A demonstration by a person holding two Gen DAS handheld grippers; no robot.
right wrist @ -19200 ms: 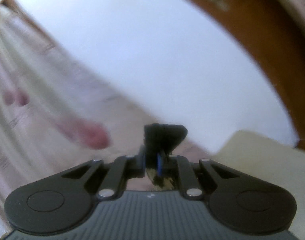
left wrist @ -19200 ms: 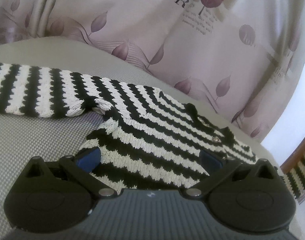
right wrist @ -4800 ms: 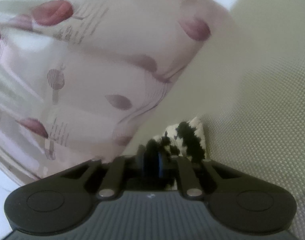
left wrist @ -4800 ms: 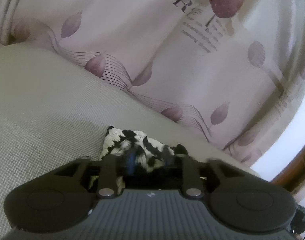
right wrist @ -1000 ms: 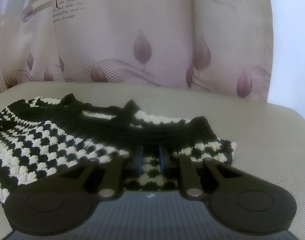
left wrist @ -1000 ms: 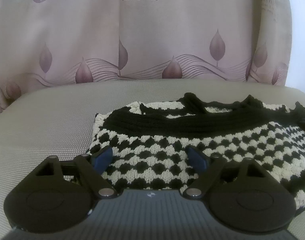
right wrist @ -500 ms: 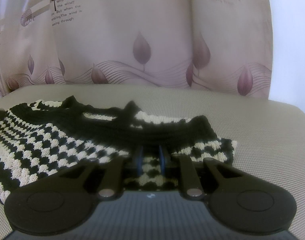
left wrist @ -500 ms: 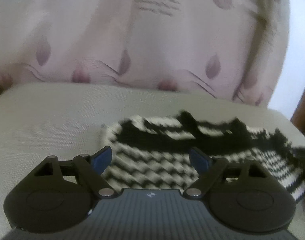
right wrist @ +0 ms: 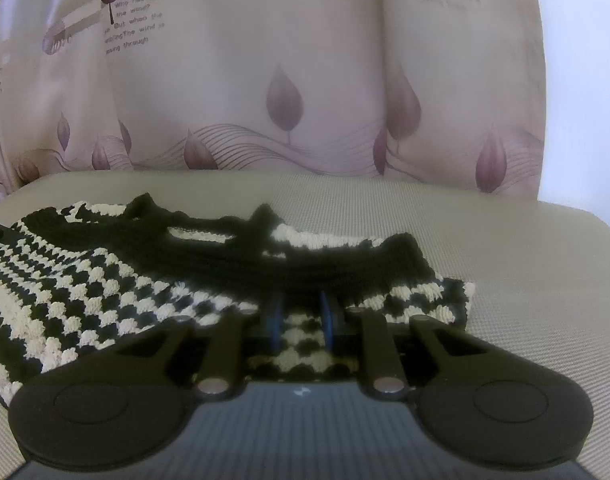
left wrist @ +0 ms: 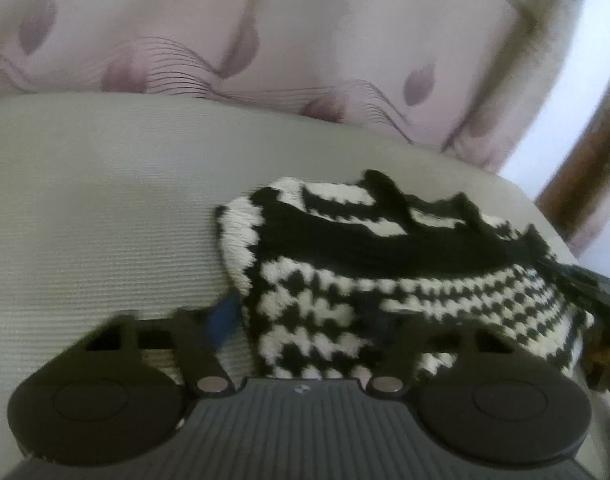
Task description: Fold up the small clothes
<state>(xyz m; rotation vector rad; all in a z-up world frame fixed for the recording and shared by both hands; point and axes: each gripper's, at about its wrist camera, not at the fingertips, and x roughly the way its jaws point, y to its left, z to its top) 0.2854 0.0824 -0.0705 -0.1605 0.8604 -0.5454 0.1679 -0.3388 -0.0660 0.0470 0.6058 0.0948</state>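
Presently, a black-and-white knitted sweater (right wrist: 153,292) lies folded on a grey woven cushion (right wrist: 505,248), its black ribbed band running across the top layer ahead of both claws. In the right wrist view, the right claw (right wrist: 302,322) is drawn narrow, its blue pads (right wrist: 274,322) pinching a strip of the checked knit at the near edge of the garment; the bulk of the sweater spreads to the left of this claw, and its right corner ends just beyond the right finger. In the left wrist view, the left claw (left wrist: 305,320) stands wide: the left blue pad (left wrist: 224,320) sits off the fabric, just beside the sweater's (left wrist: 385,272) rounded left edge, over bare cushion (left wrist: 105,220), while the right finger is over the knit and its pad is too blurred to make out. This view is motion-blurred. The right claw's dark body is partly visible at the far right edge of the sweater. A pale pink curtain (right wrist: 305,80) with a leaf print hangs directly behind the cushion.
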